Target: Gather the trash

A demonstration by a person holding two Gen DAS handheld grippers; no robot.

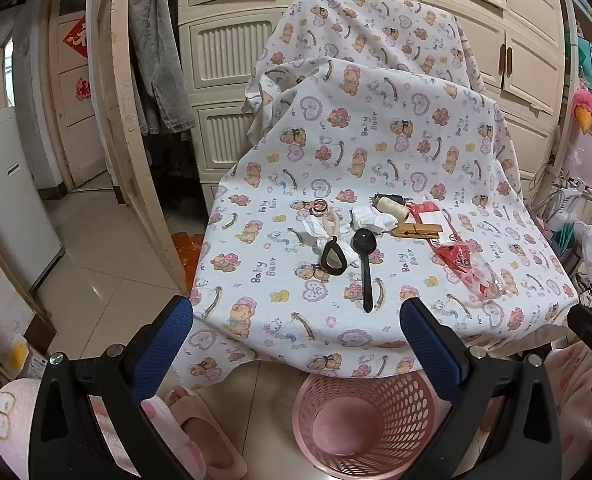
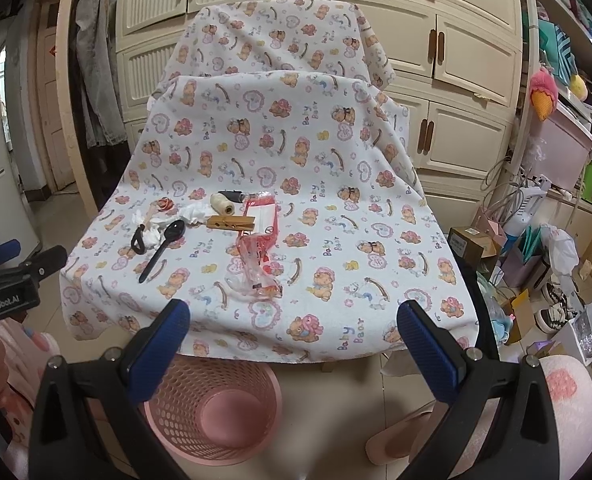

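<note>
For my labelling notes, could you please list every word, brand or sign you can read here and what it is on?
"Baby Bear": printed repeatedly on the tablecloth, beside the bear drawings.
"GenRobot.AI": white lettering on the black body of the left tool, seen from the right wrist.
Red diamond paper on the door: a character, cut off and blurred, unreadable.
Red-and-clear plastic wrapper: print too small to read.
Cardboard box label: too small.

The round pink perforated plastic basket (image 1: 359, 424) runs off the lower edge of the frame, its far rim tucked under the bear-print white cloth (image 1: 375, 140); a dark object (image 2: 232, 195) behind the cream thread spool (image 2: 220, 203) is too hidden to identify.
</note>
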